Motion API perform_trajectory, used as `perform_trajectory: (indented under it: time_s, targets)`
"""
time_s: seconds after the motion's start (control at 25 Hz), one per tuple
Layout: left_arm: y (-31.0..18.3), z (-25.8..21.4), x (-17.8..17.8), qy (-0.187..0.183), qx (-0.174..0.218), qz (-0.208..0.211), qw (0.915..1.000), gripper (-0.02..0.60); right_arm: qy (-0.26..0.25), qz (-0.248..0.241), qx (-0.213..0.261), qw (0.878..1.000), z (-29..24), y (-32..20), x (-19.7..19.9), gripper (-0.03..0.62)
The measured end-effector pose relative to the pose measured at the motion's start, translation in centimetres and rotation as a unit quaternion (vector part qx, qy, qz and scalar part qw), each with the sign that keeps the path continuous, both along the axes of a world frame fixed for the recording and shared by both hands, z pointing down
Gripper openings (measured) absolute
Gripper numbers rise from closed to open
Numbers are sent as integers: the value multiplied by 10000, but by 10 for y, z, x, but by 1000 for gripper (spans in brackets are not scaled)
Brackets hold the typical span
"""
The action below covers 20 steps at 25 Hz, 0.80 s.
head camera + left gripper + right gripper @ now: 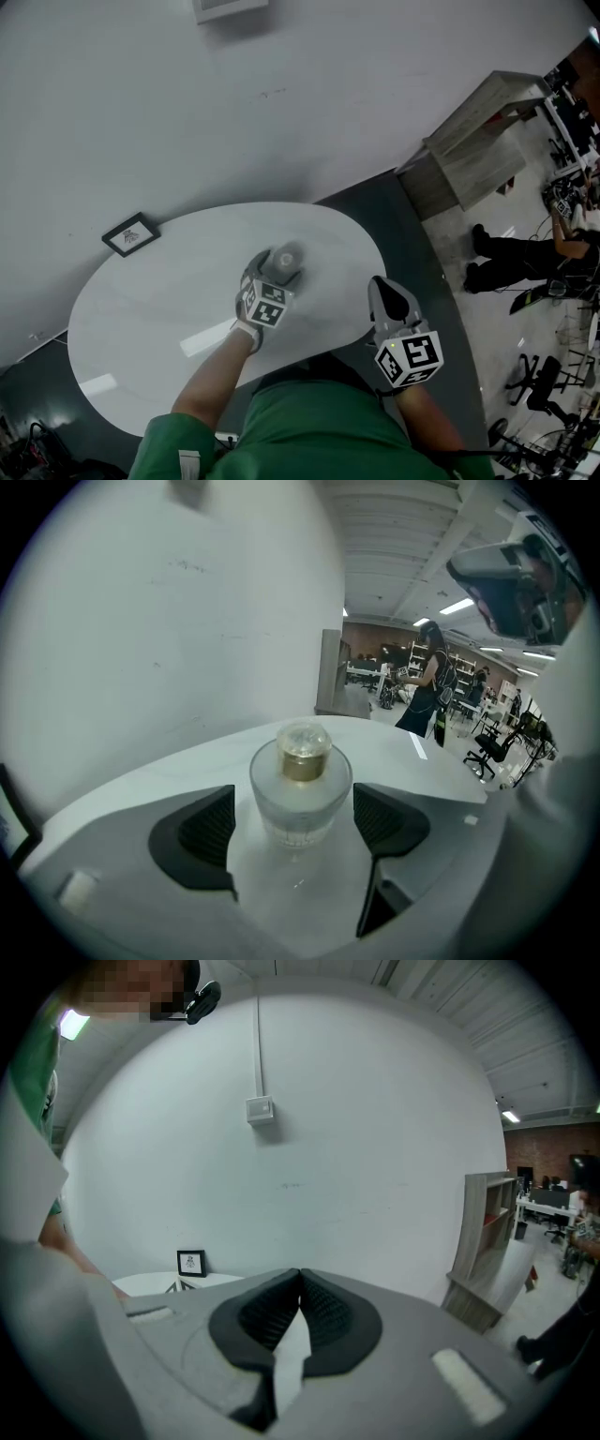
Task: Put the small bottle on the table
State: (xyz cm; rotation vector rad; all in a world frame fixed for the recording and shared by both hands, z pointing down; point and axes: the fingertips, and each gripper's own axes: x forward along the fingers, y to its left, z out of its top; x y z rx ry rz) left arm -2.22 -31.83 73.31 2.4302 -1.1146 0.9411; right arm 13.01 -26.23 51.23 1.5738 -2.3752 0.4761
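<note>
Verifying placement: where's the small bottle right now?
The small bottle stands upright on the white table, near its middle in the head view, between the open jaws of the left hand-held gripper.

Frosted-glass small bottle (300, 810), brassy metal cap (305, 764), glossy smooth table (169, 305)

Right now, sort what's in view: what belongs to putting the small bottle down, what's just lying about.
Job:
small bottle, standing between the open left tongs
white table

Lying about:
picture frame on the table
wooden shelf
right tongs, shut, empty
</note>
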Motion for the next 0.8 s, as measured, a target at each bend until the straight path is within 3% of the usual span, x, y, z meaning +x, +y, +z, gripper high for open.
perform_trajectory:
  time_s: [0.28, 0.4, 0.52, 0.8]
  targets:
    - [21, -36, -30, -49, 35, -94, 9999, 382, -190, -52, 121, 9997, -10, -2, -7, 3]
    - [23, -67, -48, 111, 354, -499, 9981, 379, -237, -118, 228, 9994, -18, -2, -9, 3]
    - [25, -111, -61, 422, 772, -1002, 9911, 365, -278, -145, 355, 9989, -28, -3, -6, 3]
    - [42, -219, -59, 1294, 1594, -1259, 9706, 142, -345, -297, 693, 9966, -56, -4, -12, 3]
